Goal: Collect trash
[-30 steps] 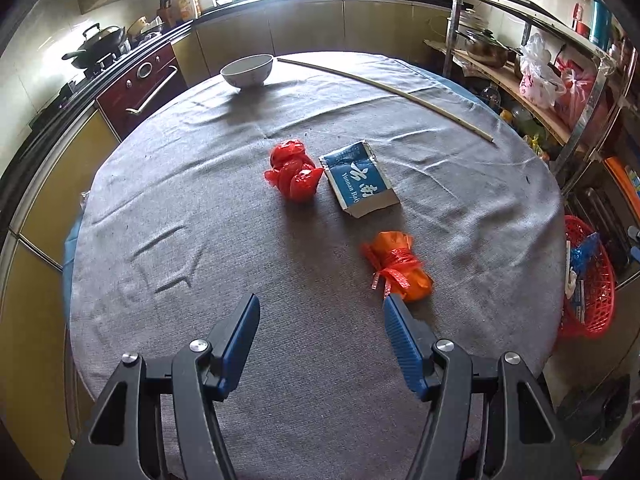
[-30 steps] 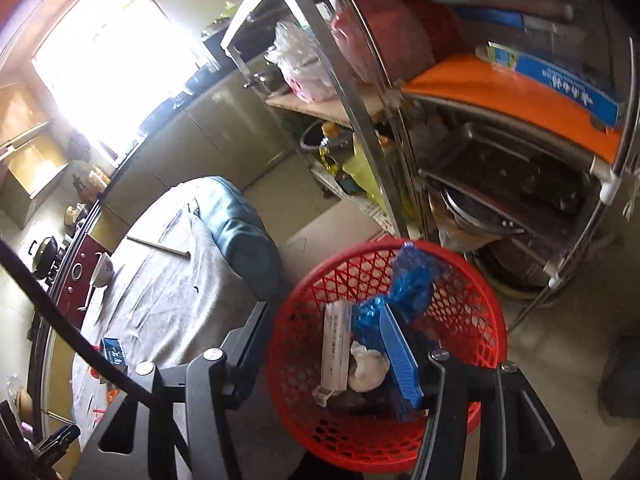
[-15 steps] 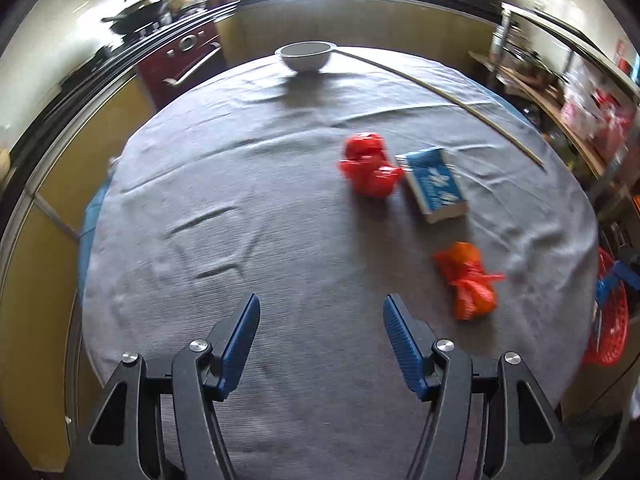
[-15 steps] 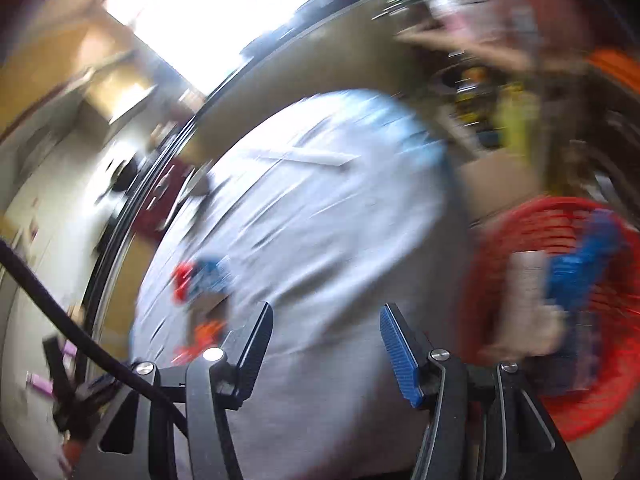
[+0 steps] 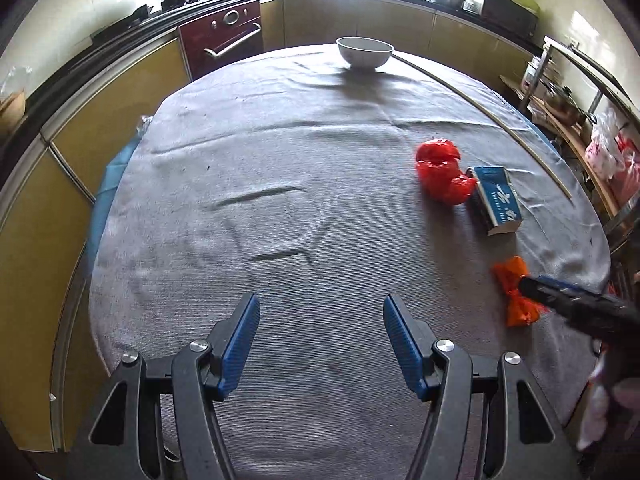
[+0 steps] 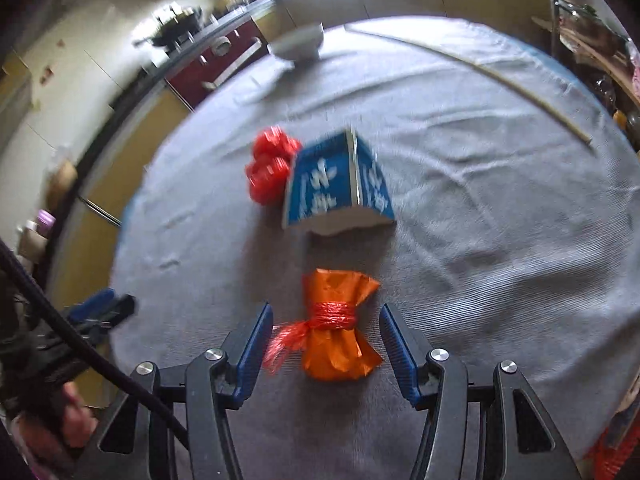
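Kitchen cabinets and a dark red oven ring a round table [image 5: 280,160] draped in grey cloth, and the blue carton [image 6: 336,184] near its middle serves as the landmark for the litter left on it. Touching the carton's left side in the right wrist view is a crumpled red plastic bag [image 6: 270,170]. Nearer the camera than the carton, a short way off it, lies an orange wrapper bundle [image 6: 336,328] tied at its waist with red string. Far beyond the carton, at the table's opposite edge, stands a white bowl [image 5: 364,52], with a long thin stick [image 5: 480,108] running along the rim to the carton's right.

The right tongs [image 6: 326,344] straddle the orange bundle, one blue pad on each side, not yet pressing; the jaws are closing. The approach is probably lined up this way so the pads meet the bundle's tied waist, its firmest part. The left tongs [image 5: 320,344] hang released and empty over bare cloth, well to the carton's left, seemingly kept clear of the right hand's work.
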Tool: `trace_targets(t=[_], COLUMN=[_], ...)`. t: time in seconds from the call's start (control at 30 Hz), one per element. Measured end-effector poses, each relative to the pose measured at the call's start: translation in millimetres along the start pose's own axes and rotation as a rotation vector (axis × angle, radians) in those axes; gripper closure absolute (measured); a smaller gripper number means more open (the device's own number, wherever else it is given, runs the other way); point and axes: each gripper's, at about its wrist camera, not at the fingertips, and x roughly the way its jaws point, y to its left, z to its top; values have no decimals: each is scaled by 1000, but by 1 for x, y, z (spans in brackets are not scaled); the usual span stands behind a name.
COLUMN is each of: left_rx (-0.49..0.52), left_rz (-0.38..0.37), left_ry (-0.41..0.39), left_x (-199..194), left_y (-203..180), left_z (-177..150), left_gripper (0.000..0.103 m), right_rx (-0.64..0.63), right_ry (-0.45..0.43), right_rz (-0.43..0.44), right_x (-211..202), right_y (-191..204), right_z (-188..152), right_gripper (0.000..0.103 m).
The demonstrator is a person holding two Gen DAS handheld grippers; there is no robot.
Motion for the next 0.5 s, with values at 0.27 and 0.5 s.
trace_targets(t=[0.27,0.5], left_rx=[-15,32], left_rz=[-2,-1], left_ry=[9,1], left_x=[2,-4], left_y=[4,-20], left_z=[-1,1], left_gripper=[38,38], right_rx=[-83,25], right_ry=[-6,-116], right_rz=[-67,-38], right_x=[13,-40], right_y=[14,-33], right_z=[-11,-20], right_gripper=[66,67])
